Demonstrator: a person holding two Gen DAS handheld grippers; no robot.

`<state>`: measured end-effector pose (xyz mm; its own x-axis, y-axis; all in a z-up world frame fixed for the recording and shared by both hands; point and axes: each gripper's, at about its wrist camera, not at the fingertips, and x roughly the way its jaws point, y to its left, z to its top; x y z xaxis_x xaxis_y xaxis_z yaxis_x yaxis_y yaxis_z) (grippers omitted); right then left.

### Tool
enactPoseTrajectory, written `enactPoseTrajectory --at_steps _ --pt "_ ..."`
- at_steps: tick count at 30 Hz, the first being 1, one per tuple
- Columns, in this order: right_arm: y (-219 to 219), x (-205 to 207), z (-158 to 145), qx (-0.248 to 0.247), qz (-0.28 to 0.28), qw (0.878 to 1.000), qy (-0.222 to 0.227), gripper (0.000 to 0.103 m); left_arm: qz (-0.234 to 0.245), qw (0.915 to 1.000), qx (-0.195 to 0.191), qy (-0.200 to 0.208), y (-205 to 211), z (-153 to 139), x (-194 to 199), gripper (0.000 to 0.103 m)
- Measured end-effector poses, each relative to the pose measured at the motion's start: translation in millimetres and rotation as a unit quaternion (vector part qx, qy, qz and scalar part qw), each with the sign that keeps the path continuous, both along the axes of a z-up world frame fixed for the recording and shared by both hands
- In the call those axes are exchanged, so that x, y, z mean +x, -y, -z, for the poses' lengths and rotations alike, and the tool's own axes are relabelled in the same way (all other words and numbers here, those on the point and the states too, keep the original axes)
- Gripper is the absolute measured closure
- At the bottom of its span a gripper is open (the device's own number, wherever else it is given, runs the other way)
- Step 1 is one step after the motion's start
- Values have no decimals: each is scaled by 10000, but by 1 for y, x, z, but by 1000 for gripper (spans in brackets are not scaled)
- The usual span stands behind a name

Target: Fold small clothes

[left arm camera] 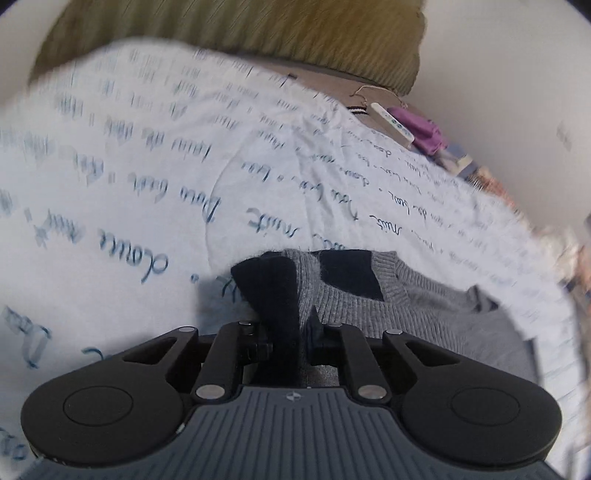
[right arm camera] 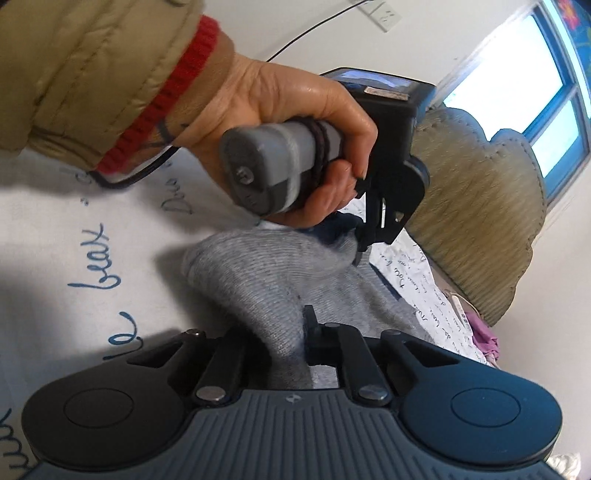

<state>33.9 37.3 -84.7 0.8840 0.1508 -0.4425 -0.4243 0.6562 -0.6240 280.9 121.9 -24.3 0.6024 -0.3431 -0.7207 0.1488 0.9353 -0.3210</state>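
Observation:
A small grey knit sweater (left arm camera: 417,306) with dark navy patches lies on a white bedsheet (left arm camera: 147,177) printed with blue script. My left gripper (left arm camera: 291,332) is shut on a navy-and-grey edge of the sweater, which bunches up between its fingers. In the right wrist view my right gripper (right arm camera: 291,336) is shut on a grey fold of the same sweater (right arm camera: 255,273), lifted off the sheet (right arm camera: 74,236). The left gripper (right arm camera: 373,225), held in a hand, shows there beyond the sweater, clamped on its far edge.
An olive-green pillow (left arm camera: 236,33) lies at the bed's far end, also in the right wrist view (right arm camera: 480,229). A white remote (left arm camera: 393,123), a purple cloth (left arm camera: 424,129) and a wire hanger sit near the right side. A window (right arm camera: 554,99) is behind.

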Motion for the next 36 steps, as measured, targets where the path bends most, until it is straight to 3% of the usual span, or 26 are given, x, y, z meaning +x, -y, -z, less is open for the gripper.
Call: enactPoseTrajectory --at_steps 4,15,31,36 --pt "15 -2 -11 362 89 9992 122 96 86 9978 535 385 22 -26 -15 89" --pt "63 -19 -46 1176 293 9921 311 97 33 9955 799 508 61 -71 -31 89" --pt "136 -30 -72 2363 817 9679 245 96 132 9903 1119 812 133 -100 -48 89" --pt "148 -43 -74 2455 869 9648 376 97 207 9888 1168 904 159 -106 -55 89"
